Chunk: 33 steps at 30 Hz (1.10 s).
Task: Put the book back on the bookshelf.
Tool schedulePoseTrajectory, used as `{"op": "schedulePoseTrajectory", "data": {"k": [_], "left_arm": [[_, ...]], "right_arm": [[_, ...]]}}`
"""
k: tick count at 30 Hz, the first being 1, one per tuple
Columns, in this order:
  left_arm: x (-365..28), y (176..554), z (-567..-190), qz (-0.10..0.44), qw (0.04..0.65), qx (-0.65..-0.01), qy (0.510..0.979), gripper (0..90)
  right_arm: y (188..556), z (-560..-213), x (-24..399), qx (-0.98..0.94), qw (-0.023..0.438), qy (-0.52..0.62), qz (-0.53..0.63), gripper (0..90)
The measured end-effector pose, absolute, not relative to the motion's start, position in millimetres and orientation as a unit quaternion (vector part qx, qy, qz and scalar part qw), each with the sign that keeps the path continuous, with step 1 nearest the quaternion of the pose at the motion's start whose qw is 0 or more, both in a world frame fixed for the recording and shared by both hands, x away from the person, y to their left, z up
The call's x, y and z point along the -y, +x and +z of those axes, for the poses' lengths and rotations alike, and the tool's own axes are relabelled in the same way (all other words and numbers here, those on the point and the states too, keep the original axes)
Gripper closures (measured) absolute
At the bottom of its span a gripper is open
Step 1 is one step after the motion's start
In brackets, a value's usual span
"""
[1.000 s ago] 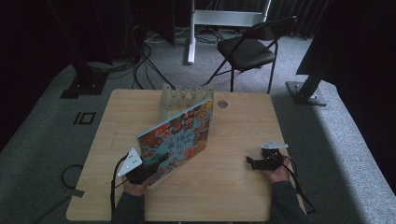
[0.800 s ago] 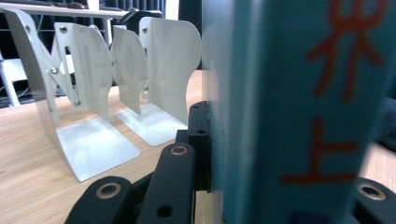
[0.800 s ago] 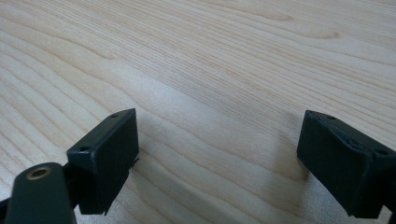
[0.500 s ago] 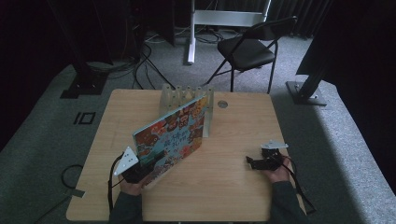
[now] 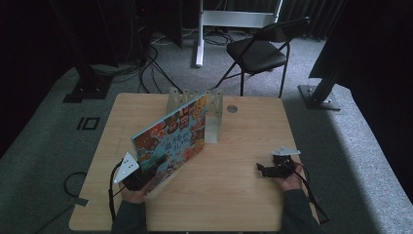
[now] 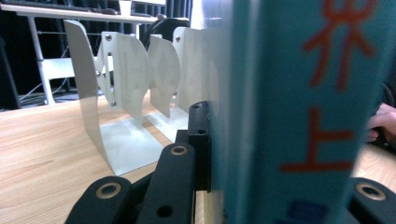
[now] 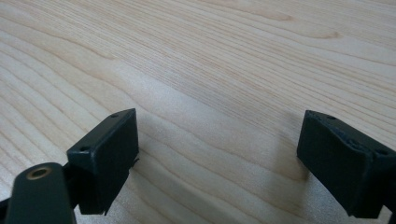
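Note:
A large book with a busy, colourful cover (image 5: 171, 139) stands tilted on the wooden table (image 5: 234, 195), its far end beside the metal bookend rack (image 5: 213, 117). My left gripper (image 5: 148, 171) is shut on the book's near lower corner. In the left gripper view its teal spine with red characters (image 6: 303, 112) is clamped in my left gripper (image 6: 280, 177), and the rack's curved metal dividers (image 6: 121, 93) stand ahead. My right gripper (image 5: 265, 170) rests at the right front of the table, open and holding nothing. In the right gripper view my right gripper (image 7: 217, 158) has its jaws wide apart over bare wood.
A small round disc (image 5: 232, 108) lies on the table right of the rack. Beyond the far edge stand a black folding chair (image 5: 258, 51) and a white stand (image 5: 199, 34). Cables (image 5: 151, 63) run over the grey floor.
My left gripper has drawn the book left and toward the table's near edge, away from the rack. The right gripper has not moved.

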State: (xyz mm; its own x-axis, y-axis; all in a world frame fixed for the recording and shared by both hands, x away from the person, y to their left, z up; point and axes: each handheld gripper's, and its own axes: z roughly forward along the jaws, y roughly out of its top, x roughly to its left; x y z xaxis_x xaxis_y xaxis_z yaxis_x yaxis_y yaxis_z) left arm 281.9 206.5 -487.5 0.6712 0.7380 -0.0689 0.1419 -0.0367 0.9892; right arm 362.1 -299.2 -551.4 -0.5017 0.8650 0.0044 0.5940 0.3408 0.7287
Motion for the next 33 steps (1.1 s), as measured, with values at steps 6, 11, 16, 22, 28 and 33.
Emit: {"op": "schedulePoseTrajectory", "data": {"k": [6,11,16,22,28,33], "left_arm": [[-210.1,281.5,-486.1,0.251,0.611,-0.330,0.674,81.2],[-211.4,282.5,-485.0,0.259,0.609,-0.340,0.668,81.2],[-212.2,281.4,-484.6,0.267,0.609,-0.346,0.662,81.2],[-211.1,282.3,-482.1,0.277,0.604,-0.353,0.658,81.2],[-211.9,283.7,-480.7,0.284,0.598,-0.361,0.657,81.2],[-211.4,284.9,-481.3,0.289,0.596,-0.372,0.651,81.2]], "right_arm": [[362.1,-551.4,299.2,-0.795,0.196,0.459,0.345,12.4],[362.1,-551.3,299.2,-0.795,0.196,0.459,0.345,12.4],[362.0,-551.3,299.1,-0.795,0.196,0.459,0.345,12.4],[362.1,-551.4,299.1,-0.795,0.196,0.459,0.345,12.4],[362.1,-551.4,299.2,-0.795,0.196,0.459,0.345,12.4],[362.0,-551.3,299.1,-0.795,0.196,0.459,0.345,12.4]]}}
